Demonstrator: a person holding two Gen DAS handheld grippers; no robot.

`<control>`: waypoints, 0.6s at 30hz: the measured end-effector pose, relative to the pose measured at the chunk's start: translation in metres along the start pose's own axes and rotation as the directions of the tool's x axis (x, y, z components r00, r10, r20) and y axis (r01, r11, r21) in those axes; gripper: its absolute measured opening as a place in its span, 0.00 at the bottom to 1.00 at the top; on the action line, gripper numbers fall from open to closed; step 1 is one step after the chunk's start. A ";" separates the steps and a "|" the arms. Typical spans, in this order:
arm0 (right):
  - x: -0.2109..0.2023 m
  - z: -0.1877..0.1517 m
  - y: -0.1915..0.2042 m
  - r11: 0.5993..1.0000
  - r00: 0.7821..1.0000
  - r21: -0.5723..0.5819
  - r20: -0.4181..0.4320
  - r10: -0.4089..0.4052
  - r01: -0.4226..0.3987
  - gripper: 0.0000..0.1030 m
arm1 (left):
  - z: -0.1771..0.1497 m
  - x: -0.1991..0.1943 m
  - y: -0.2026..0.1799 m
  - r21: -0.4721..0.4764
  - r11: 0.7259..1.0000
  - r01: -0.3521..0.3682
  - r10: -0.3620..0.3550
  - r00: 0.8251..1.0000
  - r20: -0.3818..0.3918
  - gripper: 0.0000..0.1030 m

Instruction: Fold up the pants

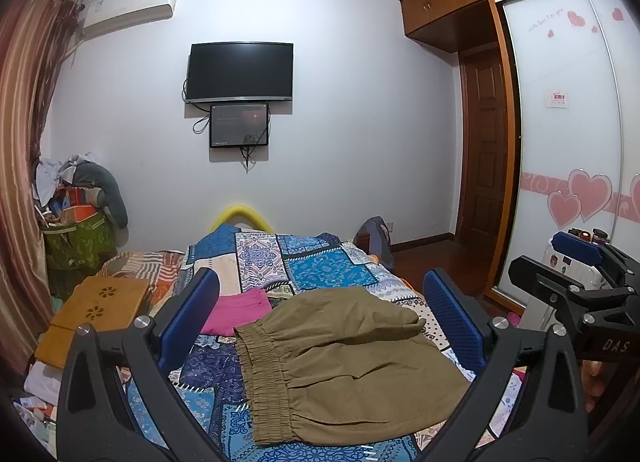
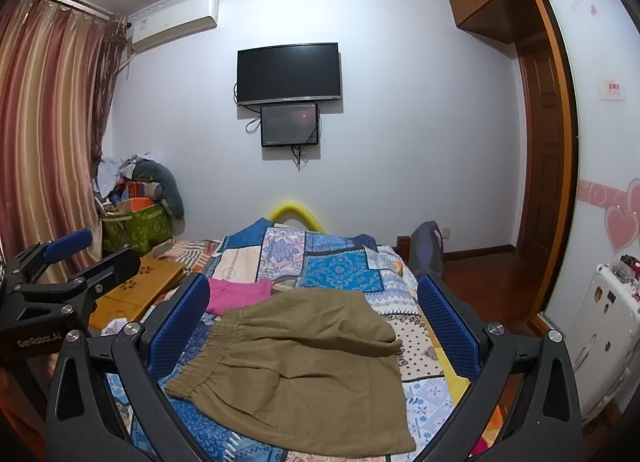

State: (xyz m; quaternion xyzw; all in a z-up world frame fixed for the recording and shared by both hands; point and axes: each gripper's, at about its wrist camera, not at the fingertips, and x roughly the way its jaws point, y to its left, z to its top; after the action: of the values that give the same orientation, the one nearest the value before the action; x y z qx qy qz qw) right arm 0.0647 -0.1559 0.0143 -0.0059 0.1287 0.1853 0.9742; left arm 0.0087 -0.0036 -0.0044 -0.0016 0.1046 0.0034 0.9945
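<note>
a bed under a blue patchwork quilt fills the middle of the room, its foot running toward a white wall where a dark television hangs above a smaller screen. striped curtains close off the left side, and a wardrobe with heart-printed sliding doors stands along the right, with a strip of bare wooden floor between it and the bed's right edge.

the olive-brown pants lie flat on the near part of the quilt, the elastic waistband toward the left, the legs reaching right almost to the mattress edge. the far leg edge is slightly lifted and rumpled. a pink garment lies just beyond the waistband, close to the pants or touching them. a wooden lap tray sits at the bed's left edge, and clutter is piled in the corner behind it.

the left gripper hovers above the pants with its blue-padded fingers spread wide, holding nothing; the cloth shows in the gap between them. the right gripper hangs likewise over the pants, jaws fully apart and empty. in each view the other gripper shows at the frame's side, off the cloth, over the bed's margin.
</note>
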 end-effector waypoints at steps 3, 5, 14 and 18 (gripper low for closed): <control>0.001 -0.001 -0.002 1.000 1.000 0.007 -0.002 0.000 0.000 1.00 | -0.001 0.001 0.001 0.003 1.000 0.000 0.000 1.000 -0.002 1.00; 0.002 -0.003 -0.003 1.000 1.000 0.011 -0.006 0.001 -0.001 1.00 | -0.001 0.001 0.001 0.002 1.000 0.002 -0.002 1.000 -0.005 1.00; 0.031 -0.014 -0.012 1.000 0.997 0.004 -0.072 -0.012 0.012 1.00 | -0.007 0.036 0.006 0.035 0.999 -0.028 0.030 0.998 -0.056 1.00; 0.060 -0.026 -0.017 0.999 0.991 -0.028 -0.131 -0.033 0.029 1.00 | -0.016 0.075 0.015 0.057 0.998 -0.035 0.042 0.991 -0.128 1.00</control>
State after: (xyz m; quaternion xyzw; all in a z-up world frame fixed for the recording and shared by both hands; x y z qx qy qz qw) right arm 0.1182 -0.1520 -0.0263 -0.0326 0.1903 0.1710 0.9662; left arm 0.0781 0.0119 -0.0356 0.0273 0.1690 0.0198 0.9850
